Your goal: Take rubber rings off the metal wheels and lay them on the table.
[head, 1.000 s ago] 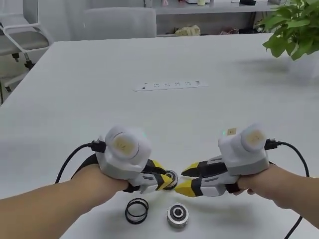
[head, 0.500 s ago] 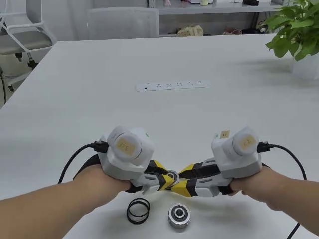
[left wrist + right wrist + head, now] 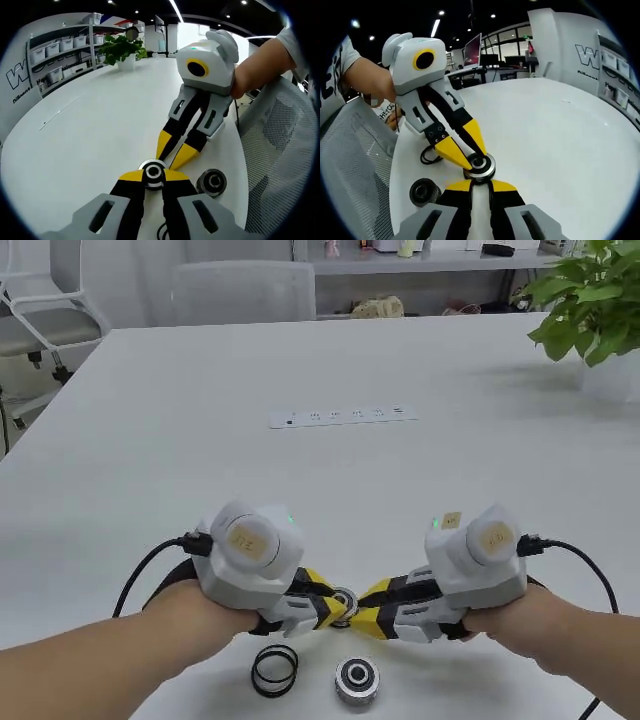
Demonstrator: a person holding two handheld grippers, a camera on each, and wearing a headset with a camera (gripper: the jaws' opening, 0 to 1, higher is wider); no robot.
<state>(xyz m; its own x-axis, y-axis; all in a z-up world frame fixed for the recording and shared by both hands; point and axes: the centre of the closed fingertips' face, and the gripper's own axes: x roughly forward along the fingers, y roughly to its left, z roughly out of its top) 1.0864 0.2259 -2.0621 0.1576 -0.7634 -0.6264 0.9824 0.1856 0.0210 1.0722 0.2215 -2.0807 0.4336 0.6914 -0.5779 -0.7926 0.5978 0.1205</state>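
The left tool [image 3: 152, 176] was shut on a small silver metal wheel [image 3: 153, 172], just above the near edge of the white tabletop [image 3: 400, 470]. The right tool [image 3: 171, 153], with jaws nearly together, met the wheel's black rubber ring [image 3: 152, 161]. I could not tell if it gripped. It should pinch only the rubber, then peel outward.

Jaw tips hide most of the held wheel [image 3: 344, 600]. The left gripper [image 3: 476, 159] covers part of the loose rubber rings [image 3: 426, 156].
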